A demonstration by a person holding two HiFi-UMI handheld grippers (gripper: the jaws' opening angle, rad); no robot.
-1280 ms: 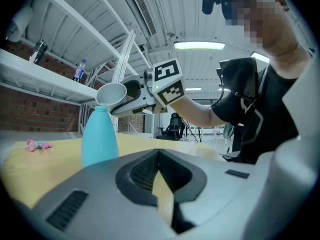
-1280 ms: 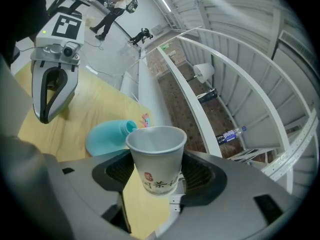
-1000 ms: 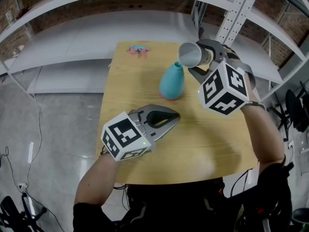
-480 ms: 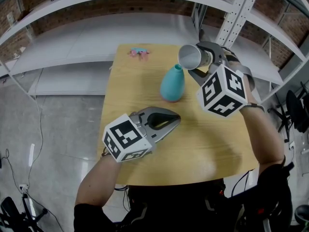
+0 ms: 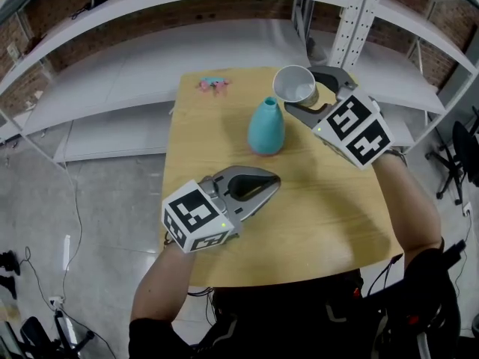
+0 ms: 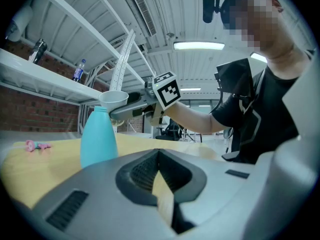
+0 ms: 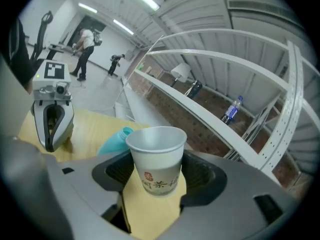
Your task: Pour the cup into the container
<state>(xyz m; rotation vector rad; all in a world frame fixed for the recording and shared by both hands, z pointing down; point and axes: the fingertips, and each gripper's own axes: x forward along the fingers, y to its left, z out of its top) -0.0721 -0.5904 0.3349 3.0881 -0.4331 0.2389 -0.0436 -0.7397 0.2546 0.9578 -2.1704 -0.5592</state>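
Setting: wooden bench point(image 5: 299, 223) on a grey floor point(image 5: 105, 200), with white metal shelving point(image 5: 224, 43) behind its far edge.
Pink item point(image 5: 212, 84): small object lying at the far left of the bench, well apart from everything else.
Left tongs point(image 5: 274, 179): held low over the near left part of the bench and pointing toward the container. Tips are closed against each other, with nothing between them.
Container point(image 5: 266, 126): teal, bottle-shaped, with a narrow open neck. It stands upright on the far middle of the bench. Neither tongs touch it.
Cup point(image 5: 296, 84): white paper cup with red and dark print. It is held in the air just beside the container's neck, above it and to its right, with the mouth facing up. Contents cannot be made out.
Right tongs point(image 5: 303, 96): raised over the far right of the bench. Jaws are clamped on the cup's lower body, one on each side.
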